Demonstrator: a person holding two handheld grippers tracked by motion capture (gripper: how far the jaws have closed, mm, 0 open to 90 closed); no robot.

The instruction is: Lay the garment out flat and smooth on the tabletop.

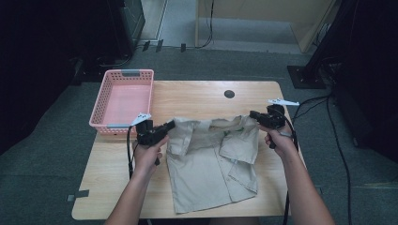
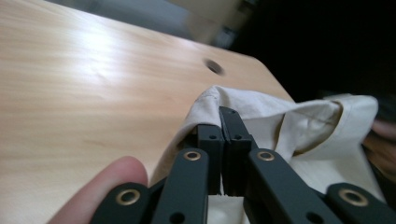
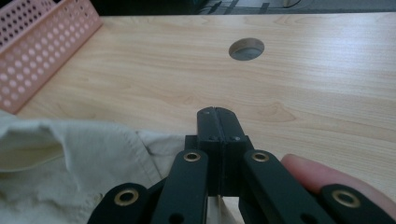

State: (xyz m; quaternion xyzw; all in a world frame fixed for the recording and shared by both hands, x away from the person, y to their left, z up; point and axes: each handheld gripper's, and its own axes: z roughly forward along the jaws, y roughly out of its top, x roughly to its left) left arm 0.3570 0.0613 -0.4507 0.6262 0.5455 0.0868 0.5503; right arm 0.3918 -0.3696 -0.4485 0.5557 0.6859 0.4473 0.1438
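Shirt (image 1: pixel 211 164), khaki, lying on the tabletop (image 1: pixel 197 93) at its 6 o'clock side, hem nearest the person, collar edge lifted at the far end. Left tool (image 1: pixel 170 125), at 9 o'clock of the shirt, jaws clamped together on the left shoulder fold; in the left gripper view the cloth (image 2: pixel 261 112) wraps the jaw tips. Right tool (image 1: pixel 253 114), at 3 o'clock of the collar, jaws likewise closed, pinching the right shoulder edge; in the right gripper view the cloth (image 3: pixel 70 154) runs under the jaws from 9 o'clock. The collar edge hangs slack between the two tools. Beyond, at 12 o'clock, a round hole (image 1: pixel 229 93) in the tabletop. At 10 o'clock, a pink basket (image 1: pixel 101 101) on the far left corner, apart from the shirt.
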